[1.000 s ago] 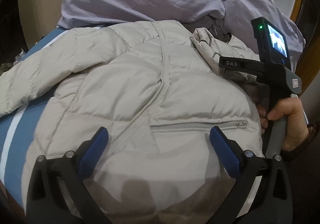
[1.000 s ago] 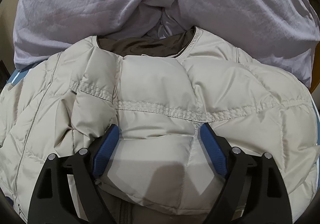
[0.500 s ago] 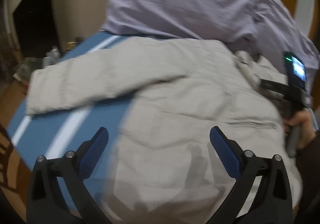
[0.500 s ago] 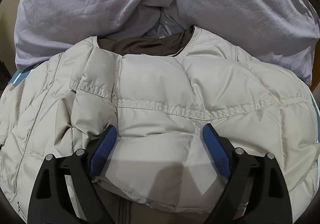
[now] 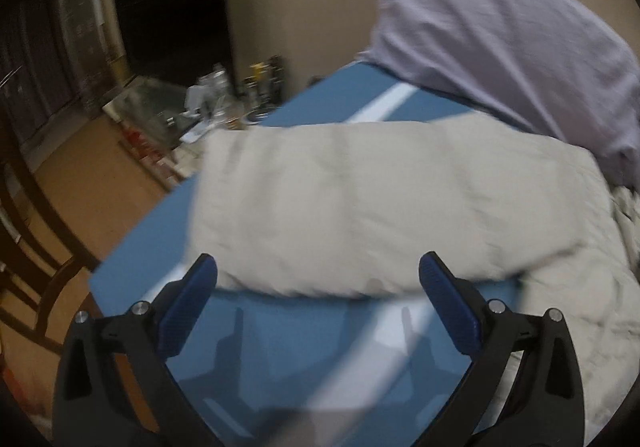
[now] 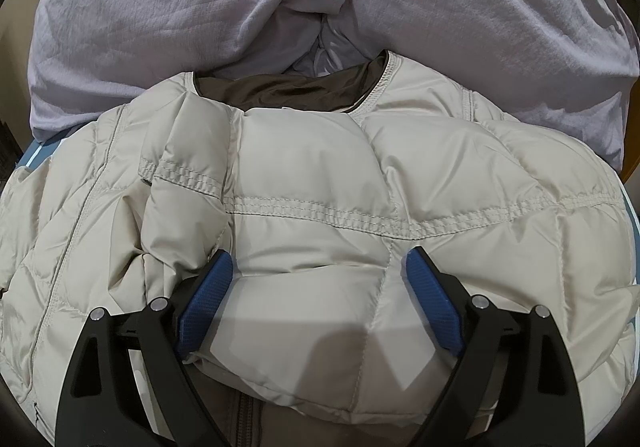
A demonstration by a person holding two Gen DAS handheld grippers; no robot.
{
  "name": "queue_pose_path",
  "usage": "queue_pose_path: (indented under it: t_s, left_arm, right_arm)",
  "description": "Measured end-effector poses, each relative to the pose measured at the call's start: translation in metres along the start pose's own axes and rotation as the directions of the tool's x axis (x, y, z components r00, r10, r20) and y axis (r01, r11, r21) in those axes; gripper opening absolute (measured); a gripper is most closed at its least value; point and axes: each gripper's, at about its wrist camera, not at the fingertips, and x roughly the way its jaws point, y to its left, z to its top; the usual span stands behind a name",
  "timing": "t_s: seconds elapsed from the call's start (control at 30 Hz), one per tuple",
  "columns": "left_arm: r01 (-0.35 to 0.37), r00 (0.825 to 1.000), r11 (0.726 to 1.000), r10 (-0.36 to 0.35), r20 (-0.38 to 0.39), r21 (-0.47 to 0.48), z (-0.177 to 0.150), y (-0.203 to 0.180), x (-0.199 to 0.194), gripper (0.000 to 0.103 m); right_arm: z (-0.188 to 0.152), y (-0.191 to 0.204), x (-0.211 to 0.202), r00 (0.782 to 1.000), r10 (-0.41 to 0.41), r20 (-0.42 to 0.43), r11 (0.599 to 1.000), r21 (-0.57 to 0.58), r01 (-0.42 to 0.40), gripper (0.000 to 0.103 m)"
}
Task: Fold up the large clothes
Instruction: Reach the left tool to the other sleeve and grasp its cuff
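A: Okay, step in hand?
B: Sleeve fold, early on, judging by the layout. Puffer jacket (image 6: 460, 175) spread on the blue sheet (image 5: 280, 347), collar (image 6: 280, 91) at 12 o'clock, touching the lilac bedding (image 6: 180, 7). Near panel seemingly lapped over the zip at 6 o'clock.
A: Right gripper (image 6: 319, 257)?
B: Released, just been opening, wide apart now, with a puffy chest panel bulging between the jaws. Left pad brushing a fold, no pinch visible.
A: Left gripper (image 5: 318, 263)?
B: Released too, and empty. Hovering over bare sheet at 6 o'clock of its own view. Blurry.
A: Sleeve (image 5: 380, 207)?
B: Flat and unfolded, stretched from 3 o'clock out to a cuff end near 9 o'clock, just beyond the left fingertips.
A: Next move?
B: Probably reach for the cuff end, clamp through the padding, then carry it across toward 3 o'clock, onto the chest. Calls for a deep bite: slick shell, springy fill by the look. Likely also calls for pinning the chest with the right gripper against dragging.
A: Risk?
B: Cuff end near the sheet edge at 9 o'clock, so easy to knock off the bed.
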Motion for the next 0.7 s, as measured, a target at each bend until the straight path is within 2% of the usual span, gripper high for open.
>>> queue_pose_path:
  t_s: [0.03,0.1,0.17,0.33,0.47,0.63,0.7]
  left_arm:
    - [-0.007,1.0,1.0,0.007,-0.008,-0.009,0.002,0.007,0.006,0.097]
    - [-0.016,0.999,0.999,0.015,-0.04,-0.039,0.006,0.024,0.02,0.086]
    - [-0.002,0.997,0.997,-0.005,-0.078,-0.08,0.009,0.039,0.033,0.08]
    - [0.057,0.992,0.987,-0.073,-0.103,-0.15,0.009,0.058,0.045,0.079]
    - [0.057,0.993,0.984,-0.073,-0.095,-0.166,0.01,0.06,0.045,0.077]
    - [0.069,0.991,0.971,-0.093,-0.096,-0.231,0.014,0.073,0.048,0.076]
    - [0.067,0.992,0.978,-0.087,-0.096,-0.199,0.015,0.066,0.048,0.062]
  right_arm:
    - [0.0,0.0,0.0,1.0,-0.001,0.0,1.0,0.0,0.001,0.091]
    - [0.0,0.0,0.0,1.0,-0.001,0.001,1.0,0.0,0.001,0.091]
    - [0.0,0.0,0.0,1.0,-0.001,0.001,1.0,-0.001,0.001,0.091]
    - [0.0,0.0,0.0,1.0,-0.001,0.001,1.0,-0.001,0.001,0.091]
    - [0.0,0.0,0.0,1.0,0.002,0.002,1.0,0.001,-0.002,0.091]
    - [-0.001,0.0,-0.001,1.0,-0.001,0.002,1.0,0.002,0.001,0.091]
    - [-0.001,0.0,-0.001,1.0,0.0,0.003,1.0,0.003,0.0,0.091]
